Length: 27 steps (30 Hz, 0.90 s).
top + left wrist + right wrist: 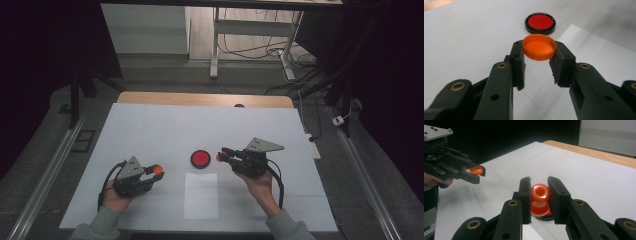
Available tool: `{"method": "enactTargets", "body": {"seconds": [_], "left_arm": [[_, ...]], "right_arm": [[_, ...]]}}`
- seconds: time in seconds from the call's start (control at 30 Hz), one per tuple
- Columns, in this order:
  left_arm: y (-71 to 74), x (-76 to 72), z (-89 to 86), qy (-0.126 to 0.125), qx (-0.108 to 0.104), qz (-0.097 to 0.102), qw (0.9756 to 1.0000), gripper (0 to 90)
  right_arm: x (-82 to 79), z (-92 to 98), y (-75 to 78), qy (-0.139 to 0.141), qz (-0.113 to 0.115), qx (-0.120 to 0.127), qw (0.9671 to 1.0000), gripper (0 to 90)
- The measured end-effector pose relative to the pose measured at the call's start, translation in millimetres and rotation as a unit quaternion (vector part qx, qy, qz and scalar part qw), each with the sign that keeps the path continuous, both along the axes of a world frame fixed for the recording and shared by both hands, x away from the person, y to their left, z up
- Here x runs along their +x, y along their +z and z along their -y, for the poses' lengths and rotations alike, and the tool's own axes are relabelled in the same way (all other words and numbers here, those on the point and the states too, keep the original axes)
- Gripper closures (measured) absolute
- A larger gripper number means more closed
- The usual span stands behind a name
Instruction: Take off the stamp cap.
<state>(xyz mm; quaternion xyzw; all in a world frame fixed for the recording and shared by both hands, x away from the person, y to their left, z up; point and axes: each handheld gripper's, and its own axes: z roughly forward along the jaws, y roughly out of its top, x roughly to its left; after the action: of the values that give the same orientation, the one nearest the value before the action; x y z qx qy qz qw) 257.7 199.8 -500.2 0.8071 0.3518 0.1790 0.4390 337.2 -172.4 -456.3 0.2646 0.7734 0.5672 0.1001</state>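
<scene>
partly hidden red dish point(544, 216), behind orange piece point(540, 195), right gripper point(539, 185)

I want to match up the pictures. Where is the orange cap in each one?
High view: the orange cap is left of the middle, at the tip of the left gripper.
Left gripper view: the cap sits in the middle, pinched between the black jaws.
Right gripper view: the cap is at the upper left, on the far gripper.
Shared landmark: the round red disc with a black rim, and the white table sheet.
</scene>
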Motion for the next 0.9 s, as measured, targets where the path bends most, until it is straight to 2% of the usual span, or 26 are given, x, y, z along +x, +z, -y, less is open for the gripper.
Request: {"method": "enactTargets", "body": {"seconds": [0.17,0.6,0.9], "left_arm": [[-0.6,-2.5,-5.9,0.006,-0.002,0.003,1.0000,65.1],[-5.6,-6.0,-24.0,0.024,-0.010,-0.004,0.9997,65.1],[-7.4,-5.2,-22.1,0.021,-0.004,-0.007,0.9997,65.1]], "right_arm": [[0.4,0.7,-0.2,-0.002,0.000,0.000,1.0000,72.3],[1.3,2.0,-1.1,-0.003,-0.001,0.000,1.0000,72.3],[1.2,1.5,-1.3,-0.002,0.000,-0.001,1.0000,72.3]]}}
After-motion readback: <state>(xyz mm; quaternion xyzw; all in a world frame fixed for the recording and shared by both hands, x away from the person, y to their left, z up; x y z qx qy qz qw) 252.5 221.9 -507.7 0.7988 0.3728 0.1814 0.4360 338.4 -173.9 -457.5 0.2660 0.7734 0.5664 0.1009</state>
